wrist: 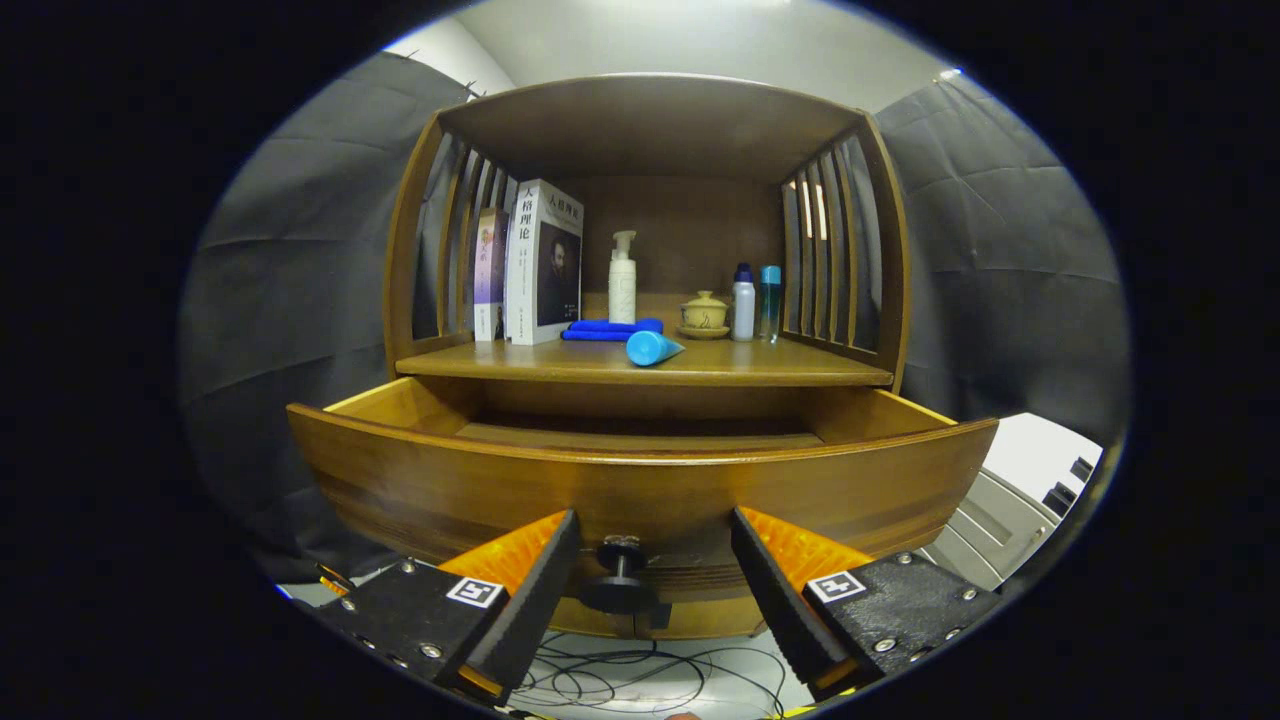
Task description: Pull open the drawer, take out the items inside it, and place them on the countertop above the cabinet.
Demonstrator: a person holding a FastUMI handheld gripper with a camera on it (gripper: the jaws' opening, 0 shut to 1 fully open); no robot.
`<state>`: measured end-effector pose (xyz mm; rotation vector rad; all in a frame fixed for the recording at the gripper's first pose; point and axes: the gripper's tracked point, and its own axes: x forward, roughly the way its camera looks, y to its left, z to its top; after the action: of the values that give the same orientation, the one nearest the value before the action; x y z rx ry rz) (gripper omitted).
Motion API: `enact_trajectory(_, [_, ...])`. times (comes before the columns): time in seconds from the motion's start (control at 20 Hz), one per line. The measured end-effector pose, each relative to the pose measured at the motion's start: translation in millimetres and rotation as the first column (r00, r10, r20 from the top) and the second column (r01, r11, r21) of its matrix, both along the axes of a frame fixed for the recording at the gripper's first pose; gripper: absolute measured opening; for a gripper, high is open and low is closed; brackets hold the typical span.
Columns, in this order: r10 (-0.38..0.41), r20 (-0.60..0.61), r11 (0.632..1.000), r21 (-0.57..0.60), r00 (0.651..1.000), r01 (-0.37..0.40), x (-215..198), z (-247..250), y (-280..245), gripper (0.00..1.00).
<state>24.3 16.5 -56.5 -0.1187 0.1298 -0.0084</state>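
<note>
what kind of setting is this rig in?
Likely a staged recording booth, not a real home: dark cloth walls hang around a brown wooden shelf cabinet dressed with upright books and a white pump bottle. The gripper is open around the pulled-out drawer's black knob.

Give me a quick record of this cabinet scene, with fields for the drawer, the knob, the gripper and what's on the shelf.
drawer: pulled open, inside hidden behind its front panel
knob: dark knob on the drawer front, between the fingers, untouched
gripper: open, fingers either side of the knob
countertop: wooden shelf above the drawer
on it: two books, pump bottle, blue cloth, blue tube lying down, lidded cup, two small bottles
</note>
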Motion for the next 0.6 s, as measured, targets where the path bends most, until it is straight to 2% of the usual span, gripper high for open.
enact_trajectory(0.6, [-0.005, -0.001, 1.000, 0.005, 1.000, 0.005, 28.8, -1.6, 1.3, 0.95])
